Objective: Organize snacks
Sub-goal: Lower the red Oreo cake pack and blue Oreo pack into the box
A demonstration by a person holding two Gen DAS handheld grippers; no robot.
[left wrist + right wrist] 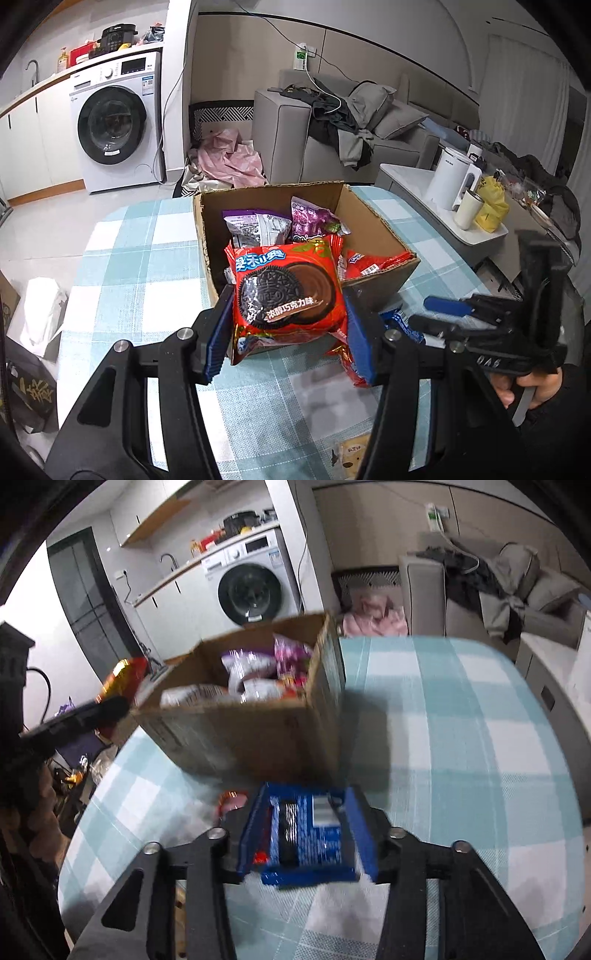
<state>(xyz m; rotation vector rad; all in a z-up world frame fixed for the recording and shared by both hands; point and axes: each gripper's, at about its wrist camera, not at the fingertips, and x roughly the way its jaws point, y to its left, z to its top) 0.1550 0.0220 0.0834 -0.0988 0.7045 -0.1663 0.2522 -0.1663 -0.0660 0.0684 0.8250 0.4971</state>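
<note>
Oreo pack (290, 291), red, sits clamped in my left gripper (288, 332) over the cardboard box (373, 236), ready to drop in. My right gripper (306, 834) brackets a blue Oreo pack (308, 836) on the table; whether it grips, I cannot tell.

washing machine (110, 122) under counter | grey sofa (295, 147), clothes piled | pale tiled floor (48, 229)

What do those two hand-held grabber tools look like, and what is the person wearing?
Both the left gripper and the right gripper are black plastic frames with cut-out slots and round silver bolt heads, ending in two ribbed blue finger pads. The right one has faint raised lettering on its side. The hand holding it comes out of a dark sleeve. No cables are visible on them.
</note>
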